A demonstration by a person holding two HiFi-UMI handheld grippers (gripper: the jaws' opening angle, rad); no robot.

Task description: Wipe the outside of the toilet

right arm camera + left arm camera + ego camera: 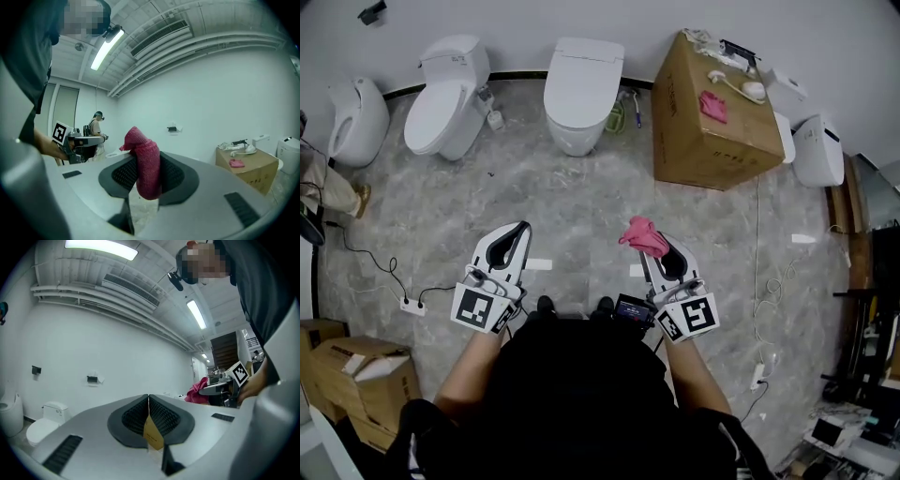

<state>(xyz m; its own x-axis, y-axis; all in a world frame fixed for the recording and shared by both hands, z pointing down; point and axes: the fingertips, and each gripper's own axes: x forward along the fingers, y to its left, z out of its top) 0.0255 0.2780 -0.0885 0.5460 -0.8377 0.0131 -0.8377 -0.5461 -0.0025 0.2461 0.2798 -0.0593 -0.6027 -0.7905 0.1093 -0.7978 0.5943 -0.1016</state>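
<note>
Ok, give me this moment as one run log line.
left gripper: jaws shut | right gripper: jaws shut on pink cloth | toilet: ahead by wall, not touched | wiping: not begun

Along the far wall we saw three toilets in a row: the left toilet, the middle toilet and the right toilet. Right of them stood a cardboard box with a cloth on top. Nearer us, the left gripper and right gripper hung side by side above the floor, well apart from the toilets, with a rag between the right jaws.
</note>
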